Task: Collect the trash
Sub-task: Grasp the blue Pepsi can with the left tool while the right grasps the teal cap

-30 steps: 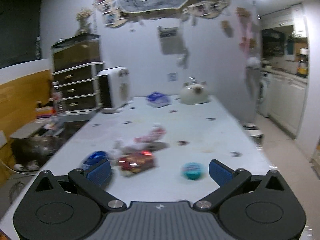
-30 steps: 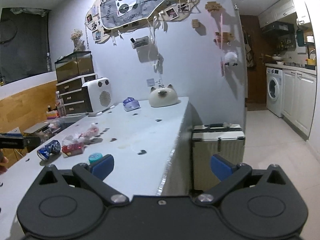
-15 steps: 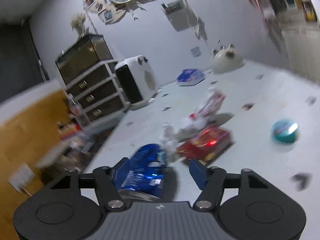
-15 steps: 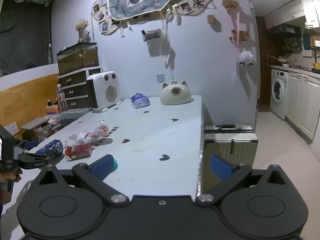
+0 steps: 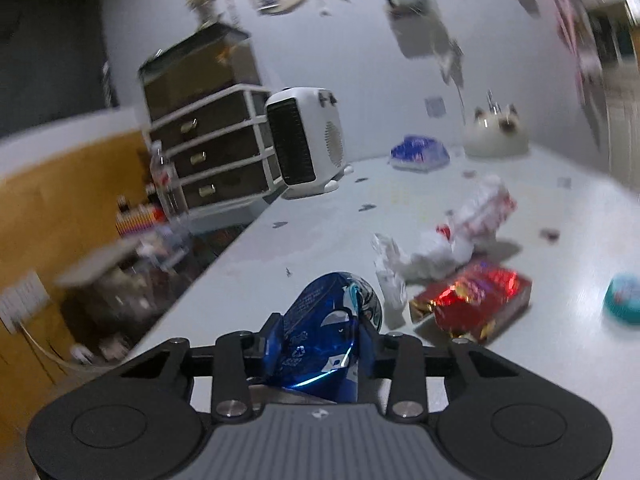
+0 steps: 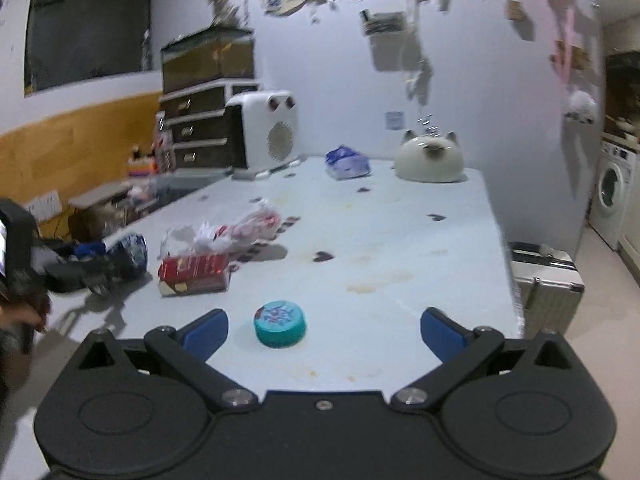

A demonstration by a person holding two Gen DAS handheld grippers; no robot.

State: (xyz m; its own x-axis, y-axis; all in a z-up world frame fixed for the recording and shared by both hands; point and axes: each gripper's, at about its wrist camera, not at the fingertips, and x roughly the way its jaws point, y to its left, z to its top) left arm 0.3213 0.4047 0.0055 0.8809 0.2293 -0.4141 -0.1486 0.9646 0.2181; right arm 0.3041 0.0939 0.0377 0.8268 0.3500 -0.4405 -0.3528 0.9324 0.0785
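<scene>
Blue foil fills our left gripper (image 5: 320,334) in the left wrist view: a crushed blue can (image 5: 326,336) is clamped between the pads, its long axis running away from us along the fingers, low over the pale table (image 5: 320,232); just beyond and to the right lie a white crumpled wrapper (image 5: 448,240) and a red snack packet (image 5: 472,300), the two touching, with a teal cap (image 5: 626,298) farther right near the frame edge; no bin shows here, so we cannot tell where the can should go. From the right wrist view, our right gripper (image 6: 322,330) hangs with its fingers spread wide and nothing in them; the teal cap (image 6: 281,323) sits flat just ahead, left of centre between the fingers, so we judge the right hand much the nearer to it; this view alone shows the left gripper (image 6: 100,266) from outside, the can (image 6: 130,250) at the table's left edge.
</scene>
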